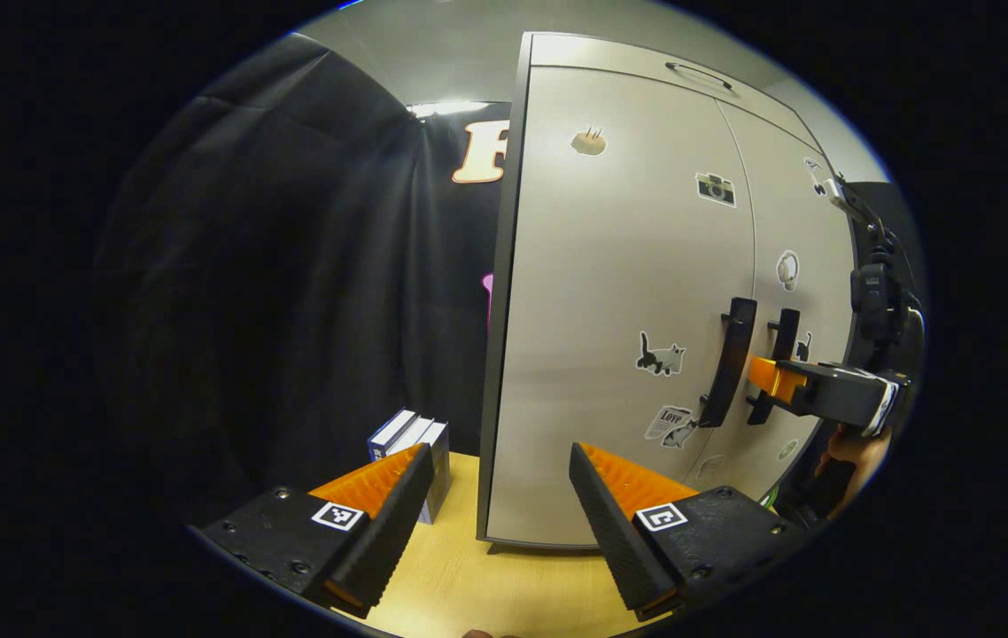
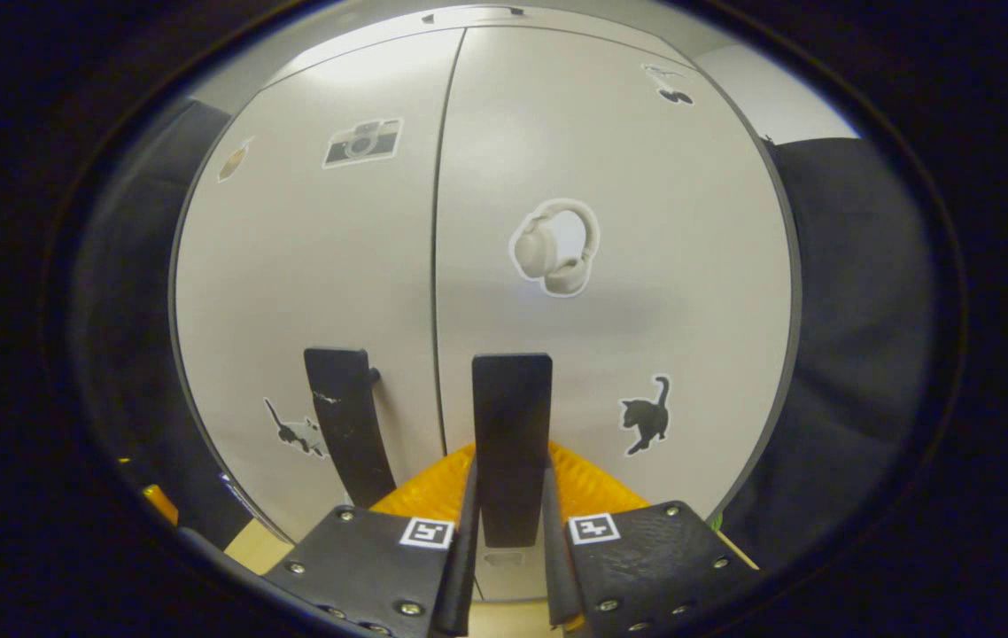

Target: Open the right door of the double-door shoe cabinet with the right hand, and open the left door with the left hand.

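We clamp the right gripper (image 2: 508,532) on the right door's handle (image 2: 511,443), pull next; left gripper (image 1: 495,514) wide, waiting.

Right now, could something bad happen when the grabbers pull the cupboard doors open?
Maybe. The right gripper is clamped on the right door handle, so a crooked pull might make it slip off. The left gripper is open and away from the left door handle. The books beside the cabinet could block a wide swing.
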{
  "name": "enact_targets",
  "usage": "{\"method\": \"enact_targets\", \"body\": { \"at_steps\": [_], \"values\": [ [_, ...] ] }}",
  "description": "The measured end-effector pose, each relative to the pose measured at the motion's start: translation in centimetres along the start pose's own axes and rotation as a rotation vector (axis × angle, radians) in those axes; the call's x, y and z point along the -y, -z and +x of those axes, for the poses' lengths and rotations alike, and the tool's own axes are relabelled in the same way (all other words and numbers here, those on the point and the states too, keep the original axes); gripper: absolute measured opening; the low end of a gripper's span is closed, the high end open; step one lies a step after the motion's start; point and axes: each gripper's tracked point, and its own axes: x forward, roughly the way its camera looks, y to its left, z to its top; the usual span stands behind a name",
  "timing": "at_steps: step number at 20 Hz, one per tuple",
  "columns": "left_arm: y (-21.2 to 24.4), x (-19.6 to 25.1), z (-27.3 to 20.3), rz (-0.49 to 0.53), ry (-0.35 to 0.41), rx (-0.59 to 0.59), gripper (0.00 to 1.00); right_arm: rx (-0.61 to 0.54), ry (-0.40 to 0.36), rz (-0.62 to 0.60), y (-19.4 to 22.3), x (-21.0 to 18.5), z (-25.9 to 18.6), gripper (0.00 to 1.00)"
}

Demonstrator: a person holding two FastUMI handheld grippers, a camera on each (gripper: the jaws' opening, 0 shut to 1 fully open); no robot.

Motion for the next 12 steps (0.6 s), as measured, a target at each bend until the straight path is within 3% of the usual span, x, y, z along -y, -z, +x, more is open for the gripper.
{"method": "enact_targets", "body": {
  "at_steps": [1,2,3,12],
  "values": [
    [0.0,0.0,-0.2,-0.008,0.006,-0.003,0.96,-0.005,-0.005,0.006,0.2,0.0,0.5,0.26],
    [0.2,0.2,-0.4,-0.017,0.014,-0.006,0.96,-0.008,0.000,0.014,0.4,0.1,0.4,0.26],
    [0.4,0.3,-0.7,-0.022,0.020,-0.011,0.96,0.000,0.000,0.020,0.3,0.1,0.5,0.17],
    [0.4,0.6,-2.8,0.007,0.045,-0.013,0.96,0.001,0.009,0.038,0.3,0.5,-1.3,0.16]
  ]
}}
